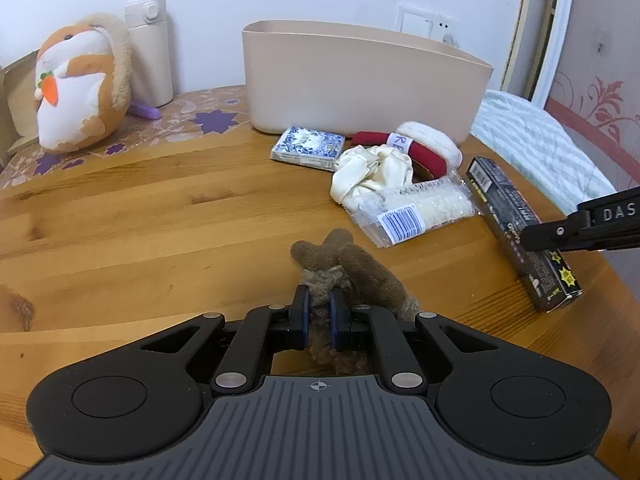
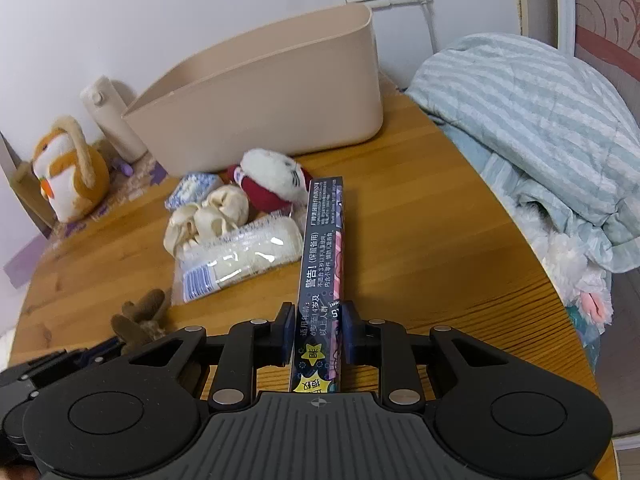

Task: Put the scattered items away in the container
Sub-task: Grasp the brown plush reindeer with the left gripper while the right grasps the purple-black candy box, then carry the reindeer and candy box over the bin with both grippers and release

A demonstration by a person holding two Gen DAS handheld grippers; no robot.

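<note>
Left tongs (image 1: 319,300) are pinching the brown plush toy (image 1: 348,264); right tongs (image 2: 316,322) are straddling the dark carton (image 2: 322,248), touching unclear, beside the bagged clutter (image 2: 240,256) before the beige container (image 2: 280,96).

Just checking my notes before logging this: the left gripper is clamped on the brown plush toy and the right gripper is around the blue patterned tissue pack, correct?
Not quite. The right gripper is around the long dark box, as the right wrist view shows; the blue patterned tissue pack lies untouched by the beige container. The left gripper is indeed clamped on the brown plush toy.
</note>
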